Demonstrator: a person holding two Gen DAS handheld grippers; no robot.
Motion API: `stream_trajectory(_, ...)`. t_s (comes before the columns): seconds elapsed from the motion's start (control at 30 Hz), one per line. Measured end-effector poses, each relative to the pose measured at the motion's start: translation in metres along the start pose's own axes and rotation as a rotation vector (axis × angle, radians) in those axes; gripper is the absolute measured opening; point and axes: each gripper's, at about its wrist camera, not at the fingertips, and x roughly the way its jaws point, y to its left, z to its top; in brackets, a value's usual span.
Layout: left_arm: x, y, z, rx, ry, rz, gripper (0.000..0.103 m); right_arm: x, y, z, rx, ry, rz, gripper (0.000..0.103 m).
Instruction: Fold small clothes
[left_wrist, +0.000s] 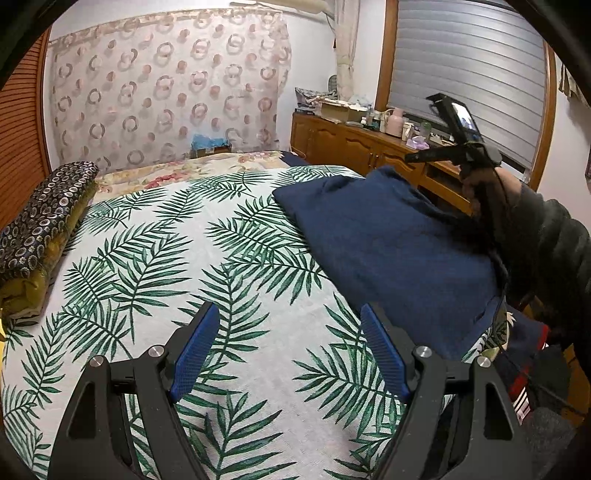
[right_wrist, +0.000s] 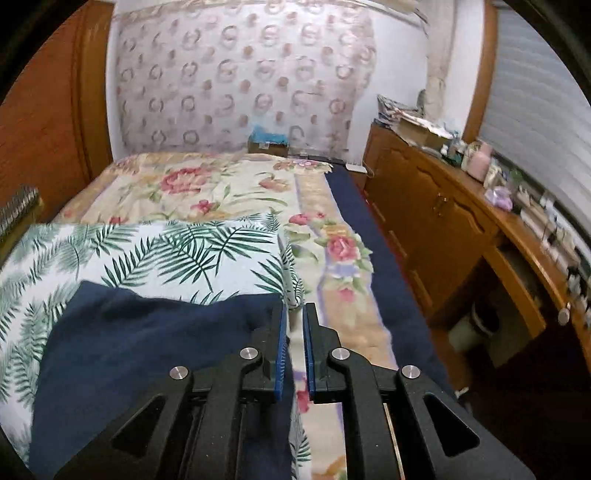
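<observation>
A soft dark blue cloth (left_wrist: 391, 251) lies on the near right part of the bed, on a white sheet (left_wrist: 207, 266) printed with green fern leaves. The cloth looks thick and a bit puffy, with loose wrinkles and a straight far edge.

The left claw (left_wrist: 290, 332) hangs over the leafy sheet with its two black fingers wide apart. The blue pads (left_wrist: 197, 347) are bumpy like tiny dots. Nothing is between them, and the cloth is just to the right of it.

The right claw (right_wrist: 293, 332) has its flat blue pads (right_wrist: 281, 347) near each other with a thin gap. Nothing is in the gap. The blue cloth sits just to its left, beside the left finger.

A rolled dark blanket (left_wrist: 40, 236) with little rings lies at the far left. A flowery cover (right_wrist: 207, 188) spreads farther back. A shiny brown wood cabinet (right_wrist: 436, 221) stands on the right.
</observation>
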Motion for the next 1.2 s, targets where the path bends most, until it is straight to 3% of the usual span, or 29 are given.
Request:
stream_trajectory(0.1,0.002,-0.004,0.001,0.004,0.004,-0.013,0.080,-0.016,0.001,-0.010,-0.025,-0.022,0.036,0.031)
stream_trajectory(0.17,0.004,-0.009,0.001,0.011,0.009,-0.023,0.080,-0.025,-0.003,-0.022,-0.041,-0.028,0.067,0.050)
stream_trajectory(0.2,0.005,-0.012,0.001,0.015,0.011,-0.027,0.080,-0.035,-0.001,-0.031,-0.050,-0.030,0.097,0.052)
stream_trajectory(0.47,0.014,-0.038,0.000,0.048,0.044,-0.075,0.080,-0.092,0.000,-0.107,-0.111,-0.020,0.185,0.053)
stream_trajectory(0.73,0.024,-0.066,-0.004,0.102,0.089,-0.108,0.080,-0.107,-0.009,-0.164,-0.115,0.061,0.202,0.052)
stream_trajectory(0.9,0.028,-0.072,-0.007,0.116,0.114,-0.111,0.080,-0.102,-0.025,-0.162,-0.106,0.097,0.158,0.052)
stream_trajectory(1.03,0.031,-0.075,-0.010,0.121,0.134,-0.115,0.080,-0.099,-0.029,-0.155,-0.110,0.107,0.060,0.052)
stream_trajectory(1.2,0.033,-0.081,-0.016,0.132,0.156,-0.121,0.080,-0.101,-0.029,-0.148,-0.089,0.085,0.055,0.052)
